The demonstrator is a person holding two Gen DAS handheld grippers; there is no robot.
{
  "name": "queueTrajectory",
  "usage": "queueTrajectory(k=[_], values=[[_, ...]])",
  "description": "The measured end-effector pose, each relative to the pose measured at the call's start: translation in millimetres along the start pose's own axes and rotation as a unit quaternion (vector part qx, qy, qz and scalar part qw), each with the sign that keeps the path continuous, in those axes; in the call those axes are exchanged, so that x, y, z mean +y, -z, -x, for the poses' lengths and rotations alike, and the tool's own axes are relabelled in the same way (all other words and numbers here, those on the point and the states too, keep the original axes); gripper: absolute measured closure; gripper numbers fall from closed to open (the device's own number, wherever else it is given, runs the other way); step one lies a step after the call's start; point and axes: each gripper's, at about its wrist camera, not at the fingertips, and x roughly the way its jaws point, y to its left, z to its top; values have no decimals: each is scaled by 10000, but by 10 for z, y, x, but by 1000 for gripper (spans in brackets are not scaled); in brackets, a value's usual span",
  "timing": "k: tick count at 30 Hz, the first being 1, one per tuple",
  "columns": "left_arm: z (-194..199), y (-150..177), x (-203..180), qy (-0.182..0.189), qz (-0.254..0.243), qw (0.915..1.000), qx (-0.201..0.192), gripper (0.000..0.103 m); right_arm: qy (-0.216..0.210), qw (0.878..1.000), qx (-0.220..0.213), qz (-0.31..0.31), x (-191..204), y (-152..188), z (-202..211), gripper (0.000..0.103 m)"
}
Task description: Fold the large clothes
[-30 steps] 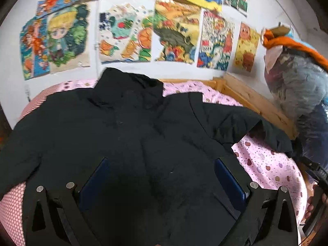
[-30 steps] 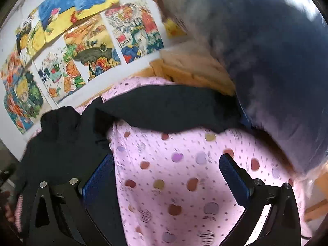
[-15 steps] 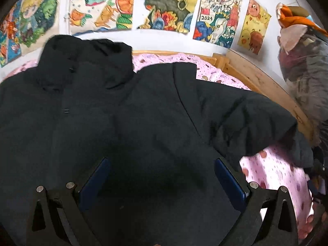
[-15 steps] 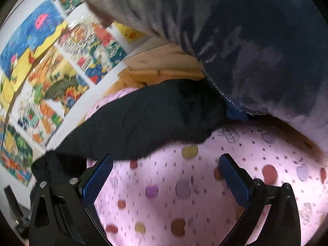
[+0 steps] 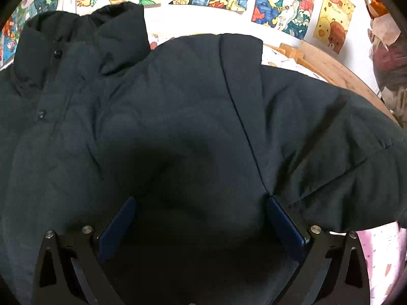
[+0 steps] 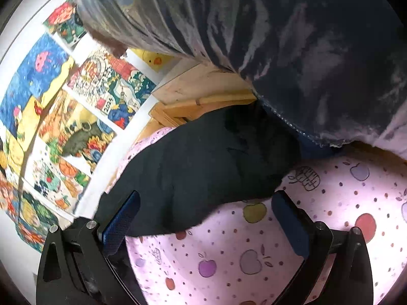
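Note:
A large black padded jacket (image 5: 178,106) lies front-up on a pink apple-print bedsheet (image 6: 330,203), collar toward the wall. My left gripper (image 5: 201,213) hovers open close over the jacket's chest, its right finger by the armpit seam; nothing is between the fingers. In the right wrist view the jacket's sleeve (image 6: 198,167) stretches across the sheet, its cuff end reaching under a bulky plastic-wrapped bundle. My right gripper (image 6: 206,218) is open just above the sleeve's lower edge, its left finger over the sleeve and its right finger over bare sheet.
A big plastic-wrapped bundle of bedding (image 6: 279,45) looms at the sleeve's end. A wooden bed frame (image 6: 203,101) runs along the wall, which is covered with colourful posters (image 5: 279,7). Pink sheet (image 5: 381,259) shows at the lower right in the left wrist view.
Both grippers have moved in closer: the left down and forward over the jacket's chest, the right toward the sleeve near the bundle. Both stay open.

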Motion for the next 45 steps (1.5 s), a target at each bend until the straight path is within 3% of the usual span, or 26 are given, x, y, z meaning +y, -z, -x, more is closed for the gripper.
queueTrajectory(k=[5,7,11,13,17,19,23,27,32,35,37,40,45], values=[[23,25,30,99,62,9999,-80,0,268,9991,-116,-310,38,9,-71,2],[66,7,73,187,129,9997,-65,0,370,9985,-151,-364,34,18,-71,7],[166,-29,127,147,75,9998,111,0,616,9969,-156,-466,-36,11,-76,36],[233,-4,146,106,4,9998,148,0,651,9964,-134,-528,-60,3,-80,44],[466,2,226,7,-151,9997,216,0,537,9955,-28,-786,-108,-7,-64,77],[616,9,301,-6,-239,9995,194,0,478,9951,20,-863,-123,10,-47,88],[1027,153,606,-151,-338,9988,310,0,618,9972,-186,-382,6,56,36,96],[1445,298,1033,-168,-208,9991,328,0,604,9957,-656,258,264,16,224,100],[1887,386,1593,-131,185,9996,163,0,336,9796,-1435,1365,848,46,534,100],[2086,376,1913,-121,511,9986,63,0,-59,9601,-1753,2178,1314,204,718,100],[2192,411,2169,-141,812,9966,15,0,-369,9368,-1996,2851,1638,416,875,100],[2260,460,2447,-199,1117,9935,-19,0,-805,8936,-2254,3797,2044,778,1071,100],[2355,599,2891,-298,1593,9867,-101,0,-1436,8012,-2420,5282,2499,1521,1379,100]])
